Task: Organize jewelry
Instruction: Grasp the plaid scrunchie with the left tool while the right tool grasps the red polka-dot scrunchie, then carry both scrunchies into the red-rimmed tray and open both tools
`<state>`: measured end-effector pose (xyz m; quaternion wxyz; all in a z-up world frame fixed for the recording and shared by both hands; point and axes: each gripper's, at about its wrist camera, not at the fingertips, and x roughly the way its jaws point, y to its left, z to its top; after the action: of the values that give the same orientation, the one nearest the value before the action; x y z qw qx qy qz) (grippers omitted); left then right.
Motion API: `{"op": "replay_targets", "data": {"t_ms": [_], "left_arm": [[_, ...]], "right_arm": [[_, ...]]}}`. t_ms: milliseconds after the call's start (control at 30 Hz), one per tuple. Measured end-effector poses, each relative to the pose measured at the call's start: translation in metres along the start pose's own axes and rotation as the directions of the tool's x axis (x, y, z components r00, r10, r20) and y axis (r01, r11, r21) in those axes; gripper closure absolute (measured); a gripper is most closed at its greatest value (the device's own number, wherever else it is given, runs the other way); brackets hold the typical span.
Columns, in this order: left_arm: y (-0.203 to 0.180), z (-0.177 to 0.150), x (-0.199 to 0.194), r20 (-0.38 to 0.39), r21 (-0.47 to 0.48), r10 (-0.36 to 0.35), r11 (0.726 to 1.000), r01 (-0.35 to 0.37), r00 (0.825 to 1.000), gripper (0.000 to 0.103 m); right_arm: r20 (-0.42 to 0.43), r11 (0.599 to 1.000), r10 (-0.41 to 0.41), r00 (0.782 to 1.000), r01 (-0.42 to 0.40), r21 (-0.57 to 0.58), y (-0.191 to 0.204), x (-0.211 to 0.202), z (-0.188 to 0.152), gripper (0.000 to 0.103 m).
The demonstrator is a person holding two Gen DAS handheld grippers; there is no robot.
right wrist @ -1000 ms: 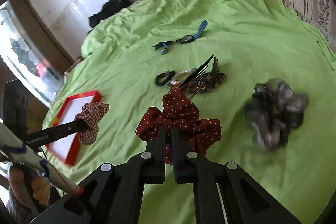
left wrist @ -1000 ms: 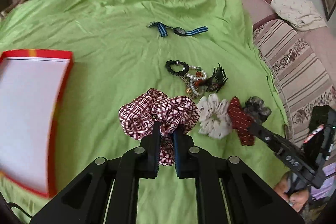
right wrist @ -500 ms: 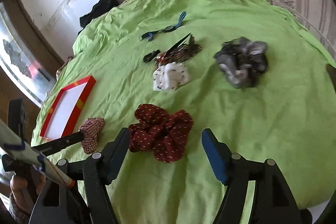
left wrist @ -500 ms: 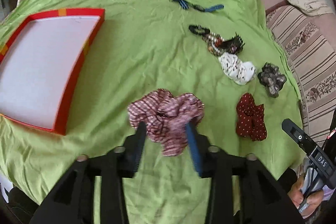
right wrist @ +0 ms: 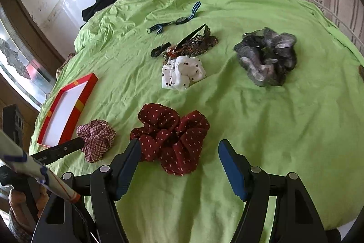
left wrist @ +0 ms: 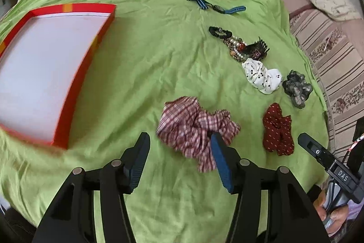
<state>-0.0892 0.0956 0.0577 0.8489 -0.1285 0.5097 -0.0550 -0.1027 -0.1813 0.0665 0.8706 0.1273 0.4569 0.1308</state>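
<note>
A plaid scrunchie (left wrist: 195, 126) lies on the green sheet just ahead of my open left gripper (left wrist: 179, 158); its right finger overlaps the scrunchie's edge. It also shows in the right wrist view (right wrist: 96, 138). A dark red dotted scrunchie (right wrist: 170, 136) lies loose in front of my open right gripper (right wrist: 179, 165), also seen from the left (left wrist: 277, 129). A white dotted scrunchie (right wrist: 182, 72), a grey scrunchie (right wrist: 266, 56), a heap of beads and hair clips (left wrist: 241, 47) and a blue-strapped watch (left wrist: 216, 7) lie farther out.
An empty red-rimmed box (left wrist: 86, 56) with a white floor sits at the left on the sheet (left wrist: 147, 49). A striped sofa (left wrist: 329, 60) stands past the right edge. A dark cloth (right wrist: 102, 1) lies at the far side by the wall.
Both grippers opened and let go of their scrunchies, which now lie on the sheet nearer me. Both grippers have pulled back, with jaws spread wider than half a second ago.
</note>
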Motion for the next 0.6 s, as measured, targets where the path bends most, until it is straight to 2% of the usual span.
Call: {"op": "replay_targets", "data": {"t_ms": [100,167,200,233,267,300,333,367,467,600], "left_arm": [[-0.009,0.009,0.018,-0.027,0.038,0.022,0.999,-0.021,0.999,0.048],[-0.013,0.01,0.023,-0.033,0.048,0.004,0.999,-0.002,0.999,0.048],[-0.015,0.009,0.024,-0.037,0.056,-0.008,0.998,0.01,0.999,0.052],[-0.017,0.009,0.025,-0.04,0.062,-0.023,0.998,0.025,0.999,0.069],[-0.019,0.007,0.027,-0.053,0.065,-0.034,0.997,0.038,0.998,0.081],[-0.021,0.006,0.029,-0.07,0.063,-0.044,0.997,0.048,0.997,0.089],[-0.02,0.004,0.028,-0.072,0.057,-0.052,0.997,0.056,0.996,0.09],[-0.02,0.003,0.026,-0.067,0.055,-0.055,0.997,0.059,0.996,0.09],[-0.015,0.004,0.008,-0.044,0.026,-0.099,0.995,0.1,0.994,0.091],[0.003,0.011,-0.034,0.037,-0.019,-0.158,0.987,0.159,0.987,0.091]], "right_arm": [[-0.029,1.0,-0.003,1.0,0.003,0.001,0.001,0.013,0.004,0.028],[-0.044,1.0,0.002,0.999,-0.002,0.011,0.002,0.021,0.006,0.028],[-0.049,1.0,0.003,0.999,-0.002,0.015,0.003,0.024,0.007,0.031],[-0.058,1.0,0.006,0.998,-0.005,0.018,0.004,0.027,0.008,0.04],[-0.077,1.0,0.009,0.997,-0.008,0.019,0.004,0.032,0.008,0.046],[-0.094,1.0,0.009,0.996,-0.007,0.019,0.004,0.035,0.007,0.061],[-0.103,1.0,0.007,0.995,-0.005,0.02,0.004,0.037,0.006,0.078],[-0.111,1.0,0.005,0.994,-0.003,0.017,0.005,0.038,0.005,0.082],[-0.098,1.0,0.005,0.995,-0.006,-0.013,0.013,0.028,0.005,0.09],[-0.053,0.997,0.007,0.999,-0.011,-0.082,0.039,0.005,0.014,0.092]]}}
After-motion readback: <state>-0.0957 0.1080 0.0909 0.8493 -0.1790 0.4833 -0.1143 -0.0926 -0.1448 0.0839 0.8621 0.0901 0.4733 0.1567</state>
